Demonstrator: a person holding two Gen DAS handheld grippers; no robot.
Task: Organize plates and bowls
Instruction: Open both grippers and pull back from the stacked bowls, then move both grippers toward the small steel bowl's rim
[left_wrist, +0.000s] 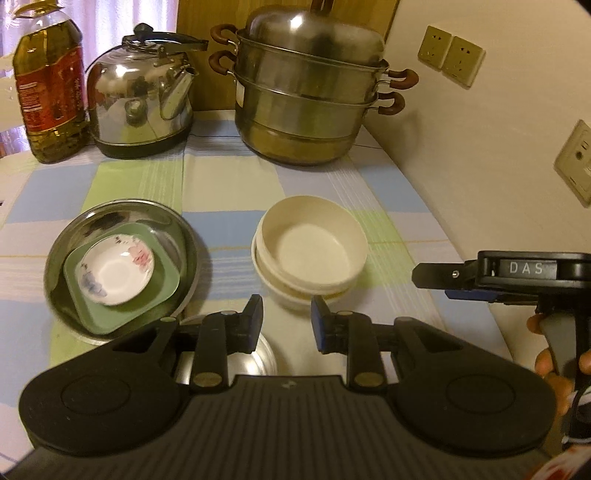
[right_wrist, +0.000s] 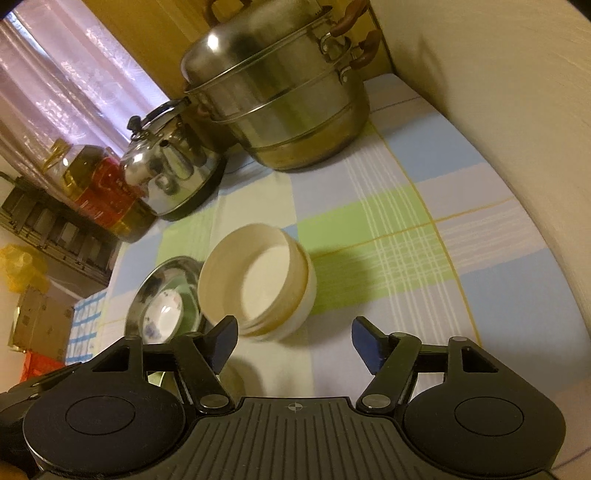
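2 cream bowls (left_wrist: 308, 247) sit nested, the upper one tilted, on the checked tablecloth (left_wrist: 229, 192). Just left of them, a steel plate (left_wrist: 122, 266) holds a green square dish (left_wrist: 122, 273), and a small flowered saucer (left_wrist: 116, 271) lies in that. A steel bowl (left_wrist: 255, 354) shows under the left gripper (left_wrist: 286, 325), jaws apart and empty. The right gripper (right_wrist: 293, 345) also gapes wide, empty. Behind stand a steamer pot (left_wrist: 306, 96), kettle (left_wrist: 142, 92) and oil bottle (left_wrist: 48, 85).

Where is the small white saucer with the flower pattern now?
In the left wrist view the saucer is at the left, lying on a green square plate inside a round steel dish, left of the stacked cream bowls.
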